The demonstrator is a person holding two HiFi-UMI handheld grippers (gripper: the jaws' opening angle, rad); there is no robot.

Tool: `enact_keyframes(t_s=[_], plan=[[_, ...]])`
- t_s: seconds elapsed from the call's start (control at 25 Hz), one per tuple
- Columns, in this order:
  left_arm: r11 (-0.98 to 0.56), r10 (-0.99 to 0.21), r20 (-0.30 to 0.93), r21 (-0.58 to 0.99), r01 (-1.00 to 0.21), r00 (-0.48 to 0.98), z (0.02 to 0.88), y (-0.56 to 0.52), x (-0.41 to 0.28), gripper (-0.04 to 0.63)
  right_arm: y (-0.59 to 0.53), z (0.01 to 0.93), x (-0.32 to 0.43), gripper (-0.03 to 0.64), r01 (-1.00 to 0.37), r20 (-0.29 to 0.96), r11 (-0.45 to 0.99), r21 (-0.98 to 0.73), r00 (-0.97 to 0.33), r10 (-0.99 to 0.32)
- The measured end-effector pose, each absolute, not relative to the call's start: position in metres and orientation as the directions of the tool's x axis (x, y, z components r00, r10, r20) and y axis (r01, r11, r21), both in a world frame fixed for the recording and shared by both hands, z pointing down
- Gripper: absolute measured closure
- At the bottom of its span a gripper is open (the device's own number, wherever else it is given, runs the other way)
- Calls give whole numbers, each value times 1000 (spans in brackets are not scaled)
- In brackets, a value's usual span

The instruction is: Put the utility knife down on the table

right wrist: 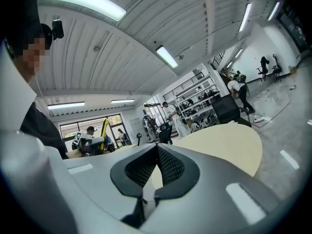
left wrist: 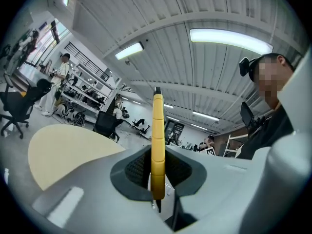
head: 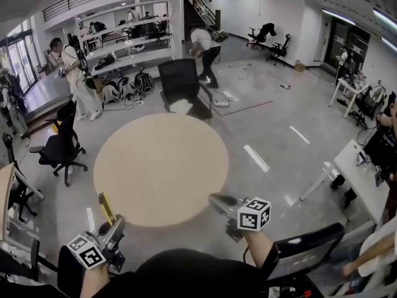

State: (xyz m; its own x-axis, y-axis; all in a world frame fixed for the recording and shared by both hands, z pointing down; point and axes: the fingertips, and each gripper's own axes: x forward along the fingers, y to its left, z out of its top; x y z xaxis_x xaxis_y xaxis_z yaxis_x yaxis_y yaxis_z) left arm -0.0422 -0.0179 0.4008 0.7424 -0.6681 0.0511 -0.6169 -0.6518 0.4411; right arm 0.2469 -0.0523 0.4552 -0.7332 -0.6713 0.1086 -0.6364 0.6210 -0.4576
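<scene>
Round table [head: 162, 166] ahead; left gripper [head: 115, 223] level, gripping utility knife [head: 107, 208].

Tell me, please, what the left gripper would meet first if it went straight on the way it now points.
Probably nothing soon: the left gripper, shut on the yellow utility knife, points across the round table and seems to ride above its top; depth is unclear.

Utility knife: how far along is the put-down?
Done: the left gripper grips the utility knife upright. In hand: it is held near the round table, not on it. Left: lowering and releasing; the right gripper is empty, jaws together.
</scene>
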Motion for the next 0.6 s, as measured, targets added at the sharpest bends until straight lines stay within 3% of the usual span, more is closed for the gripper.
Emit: enact_keyframes(t_s=[0.24,0.6], plan=[[-673,-618,57,477,-565,784,421,-66,-45,549,-84,470,250,603,-686,147,551,-476,-680,-719],[-743,-501,1,513,-430,866,442,-200,-122,549,-177,462,174,603,-776,175,433,-458,-557,-812]])
